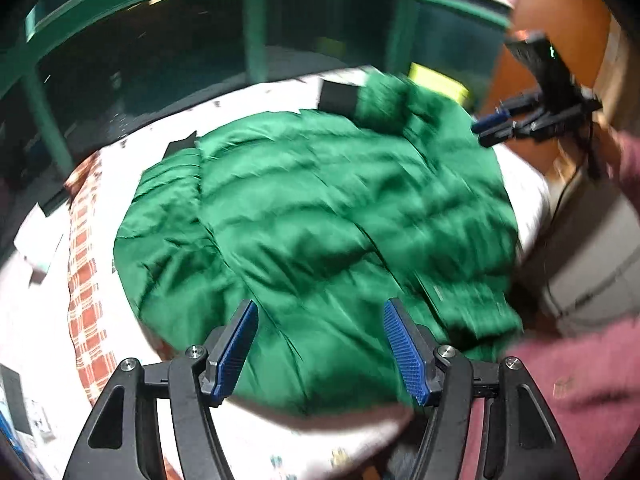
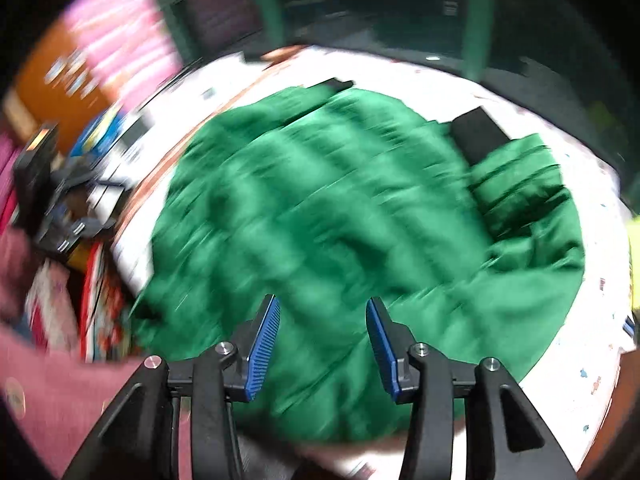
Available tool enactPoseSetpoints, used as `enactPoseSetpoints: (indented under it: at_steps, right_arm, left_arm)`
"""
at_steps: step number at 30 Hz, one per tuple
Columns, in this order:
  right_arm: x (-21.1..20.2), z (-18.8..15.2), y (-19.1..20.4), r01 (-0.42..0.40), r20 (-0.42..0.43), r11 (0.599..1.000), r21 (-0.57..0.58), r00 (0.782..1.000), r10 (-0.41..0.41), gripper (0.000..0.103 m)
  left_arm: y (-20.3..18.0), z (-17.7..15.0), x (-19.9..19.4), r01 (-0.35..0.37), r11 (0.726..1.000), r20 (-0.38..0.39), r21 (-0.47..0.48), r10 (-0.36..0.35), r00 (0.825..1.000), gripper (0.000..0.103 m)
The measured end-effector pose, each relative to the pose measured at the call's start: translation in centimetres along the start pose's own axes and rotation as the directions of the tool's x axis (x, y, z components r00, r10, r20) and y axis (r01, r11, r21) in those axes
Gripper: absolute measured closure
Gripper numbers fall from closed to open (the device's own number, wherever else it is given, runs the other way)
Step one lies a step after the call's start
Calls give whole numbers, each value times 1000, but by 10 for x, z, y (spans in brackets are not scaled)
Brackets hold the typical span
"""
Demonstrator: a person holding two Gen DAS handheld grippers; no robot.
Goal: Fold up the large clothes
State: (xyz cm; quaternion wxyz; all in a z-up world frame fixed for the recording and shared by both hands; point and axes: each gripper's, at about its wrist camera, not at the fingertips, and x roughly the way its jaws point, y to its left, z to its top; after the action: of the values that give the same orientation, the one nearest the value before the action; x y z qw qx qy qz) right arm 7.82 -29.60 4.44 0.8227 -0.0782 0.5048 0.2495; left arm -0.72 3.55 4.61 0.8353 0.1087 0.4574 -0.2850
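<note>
A large green quilted jacket [image 1: 320, 216] lies spread over a white bed [image 1: 248, 96], its black cuff [image 1: 338, 96] showing at the far side. My left gripper [image 1: 320, 312] hangs above the jacket's near hem, open, with nothing between its blue pads [image 1: 236, 356]. In the right wrist view the same jacket [image 2: 340, 220] fills the middle, blurred by motion, with one black cuff [image 2: 478, 136] at the upper right. My right gripper [image 2: 322, 308] is open above the near hem, and its pads [image 2: 262, 352] are apart from the cloth. The right gripper [image 1: 494, 130] also shows at the right edge of the left wrist view.
A red-and-white checked cloth [image 1: 86, 272] lies along the bed's left side. A pink sleeve [image 1: 580, 384] crosses the lower right. Dark green-framed windows [image 1: 256, 20] stand behind the bed. An orange wooden cabinet [image 1: 560, 12] and a grey box [image 1: 592, 256] are at the right. Boxes and papers [image 2: 100, 288] crowd the left.
</note>
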Motion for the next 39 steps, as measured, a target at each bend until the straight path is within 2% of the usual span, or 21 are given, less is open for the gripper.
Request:
enactPoseSetpoints:
  at_steps: [5,7,10,12,15,20,22,24,25,26,27,28,30,31,33,34,35,36,37,38,39]
  right_arm:
    - [43,47,-47,-25,-2,985,173,1000,26,54]
    - [66,60,-67,-62,-5,968,243,998,66,54]
    - [102,70,-88,-55,-38,945,322,997,71,54]
    - [117,72,-103,-67,-58,929,364,994,94,54]
    - [138,70,-129,-37,-82,905,423,994,79,53]
    - [143,59,-163,83,-102,875,477,994,-39,54]
    - [140,57,-171,105,-103,866,489,993,-62,54]
    - [137,57,-173,167,-117,868,468,985,-127,57]
    - [135,57,-174,219,-126,867,447,975,-181,57]
    - [134,57,-173,259,-134,867,426,966,-223,57]
    - [132,57,-172,321,-149,862,393,947,-284,57]
    - [132,55,-171,398,-177,845,357,917,-357,57]
    - [132,51,-171,500,-212,812,303,866,-454,57]
    - [133,46,-173,563,-236,784,262,825,-514,57]
    - [135,36,-179,651,-276,732,201,755,-595,57]
    - [136,28,-184,675,-290,714,183,731,-617,56]
    - [135,23,-188,688,-301,704,176,719,-627,56]
    - [135,17,-194,702,-317,690,175,704,-636,56]
    - [133,9,-201,710,-333,679,189,696,-636,56]
    - [130,4,-207,701,-334,683,206,706,-624,56]
    - [126,-1,-211,691,-331,685,228,717,-613,56]
  left_arm:
    - [59,63,41,-17,992,-10,-123,16,1000,34]
    - [80,89,63,-14,987,-24,-159,10,1000,34]
    - [111,117,97,29,972,-46,-235,-41,998,34]
    - [129,131,125,80,959,-63,-272,-100,993,34]
    - [152,148,167,97,940,-99,-327,-137,986,34]
    - [186,159,227,75,905,-141,-418,-146,979,34]
    - [199,162,243,115,877,-120,-467,-192,974,34]
    - [207,161,255,171,840,-85,-515,-248,965,35]
    - [211,161,260,176,828,-73,-532,-252,965,35]
    - [213,160,262,166,829,-70,-534,-238,969,35]
    - [215,160,264,122,844,-79,-523,-190,979,36]
    - [216,160,266,73,859,-97,-507,-141,985,37]
    - [220,157,269,24,864,-120,-504,-98,988,42]
    - [224,154,271,-13,865,-135,-502,-64,989,52]
    - [233,150,270,-80,853,-155,-516,-1,988,62]
    - [239,147,271,-108,842,-166,-528,22,986,67]
    - [242,143,270,-128,836,-171,-533,41,984,72]
    - [247,141,269,-154,828,-178,-538,67,982,82]
    - [251,137,268,-187,823,-186,-536,101,977,84]
    - [253,135,267,-230,820,-197,-525,146,970,84]
    - [255,131,265,-278,815,-210,-509,196,958,90]
